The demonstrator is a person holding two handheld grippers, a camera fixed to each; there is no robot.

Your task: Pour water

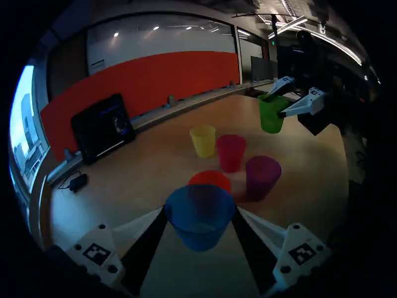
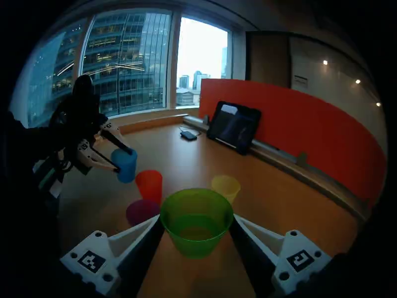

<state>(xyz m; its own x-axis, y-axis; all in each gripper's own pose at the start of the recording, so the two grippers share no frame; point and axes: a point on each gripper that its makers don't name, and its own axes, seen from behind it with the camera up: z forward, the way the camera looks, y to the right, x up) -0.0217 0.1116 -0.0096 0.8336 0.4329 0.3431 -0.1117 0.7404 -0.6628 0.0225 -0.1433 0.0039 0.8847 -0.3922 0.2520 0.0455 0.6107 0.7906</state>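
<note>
Blue cup (image 1: 200, 218) is clamped between the 2 fingers of my left gripper (image 1: 200, 212), held nearer to me than the yellow cup (image 1: 203, 140). I cannot tell how much water it holds. My right gripper (image 2: 196, 219) pinches the green cup (image 2: 196, 226) the same way; in the left gripper view it is raised beyond the yellow cup.

All are smooth, translucent plastic, tapered, with round rims. I'd expect a slick wall to slip or flex if I tip unevenly.

The red cup (image 1: 231, 151) and purple cup (image 1: 262, 176) crowd beside the yellow cup on the wooden table (image 1: 149, 169). A careless swing could topple them, or splash the tablet (image 1: 102, 126) farther back.
</note>
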